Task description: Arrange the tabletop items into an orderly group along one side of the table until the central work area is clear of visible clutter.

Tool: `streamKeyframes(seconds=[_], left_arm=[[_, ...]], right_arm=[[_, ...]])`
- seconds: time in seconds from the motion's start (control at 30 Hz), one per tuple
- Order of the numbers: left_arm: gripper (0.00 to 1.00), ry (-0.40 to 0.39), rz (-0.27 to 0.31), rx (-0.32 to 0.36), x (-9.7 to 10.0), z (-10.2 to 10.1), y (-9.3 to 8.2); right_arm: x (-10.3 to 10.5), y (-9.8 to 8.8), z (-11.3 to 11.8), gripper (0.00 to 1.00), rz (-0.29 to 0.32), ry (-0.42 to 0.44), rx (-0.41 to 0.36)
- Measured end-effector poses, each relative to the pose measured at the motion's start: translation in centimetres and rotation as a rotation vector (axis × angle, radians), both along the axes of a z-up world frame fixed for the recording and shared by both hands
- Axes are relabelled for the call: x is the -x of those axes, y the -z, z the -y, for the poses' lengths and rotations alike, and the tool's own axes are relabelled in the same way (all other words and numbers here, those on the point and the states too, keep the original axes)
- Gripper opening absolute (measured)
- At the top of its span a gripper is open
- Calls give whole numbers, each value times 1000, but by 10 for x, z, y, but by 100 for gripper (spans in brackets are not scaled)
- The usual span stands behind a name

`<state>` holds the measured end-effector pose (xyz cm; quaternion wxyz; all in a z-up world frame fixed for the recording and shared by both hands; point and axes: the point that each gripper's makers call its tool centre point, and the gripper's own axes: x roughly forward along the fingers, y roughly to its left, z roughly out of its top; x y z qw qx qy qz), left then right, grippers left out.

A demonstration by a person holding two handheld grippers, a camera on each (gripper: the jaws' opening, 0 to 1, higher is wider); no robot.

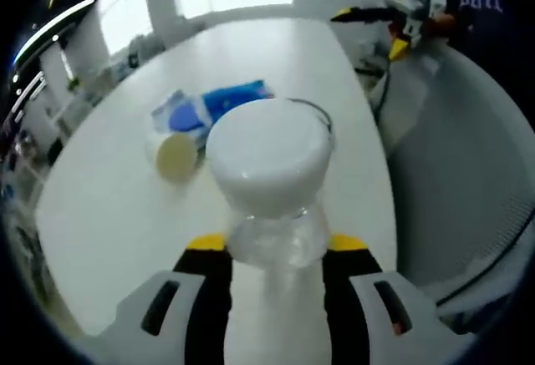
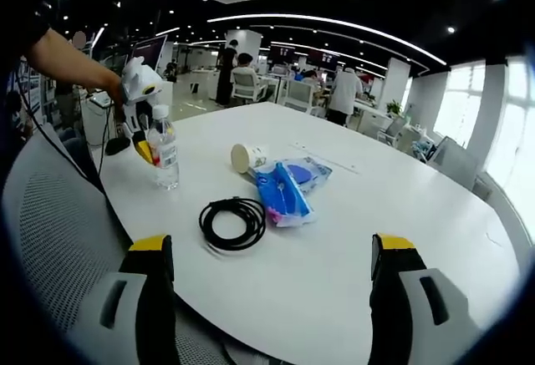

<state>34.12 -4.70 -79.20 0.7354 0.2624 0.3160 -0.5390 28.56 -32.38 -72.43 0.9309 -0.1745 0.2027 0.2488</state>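
The left gripper view is sitting right behind a bottle cap (image 1: 269,156), looking down across the table (image 1: 109,215) toward the window-side edge. The right gripper view is looking from farther back, past the near edge, over the table (image 2: 401,215) into the office. Both are sharing the blue packet (image 1: 219,104) (image 2: 282,191) and the paper cup (image 1: 177,156) (image 2: 245,158).

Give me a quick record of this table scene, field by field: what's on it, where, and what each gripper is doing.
surface: white table
left gripper: shut on water bottle, upright near the table edge
right gripper: open, holding nothing
cable: black coiled cable, flat, beside the blue packet
blue packet: lying mid-table
paper cup: on its side, next to the blue packet
seating: grey mesh chair at the table edge
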Motion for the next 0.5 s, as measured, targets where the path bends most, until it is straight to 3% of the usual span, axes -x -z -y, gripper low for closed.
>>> streamKeyframes(seconds=[0.13,0.33,0.5], left_arm=[[40,-29,12,18,3,-4,-6],[42,-172,36,109,2,-7,-19],[44,-230,54,124,4,-11,-22]], right_arm=[[0,0,0,99,0,3,1],[0,0,1,99,-1,5,-1],[0,1,1,98,-8,8,-7]])
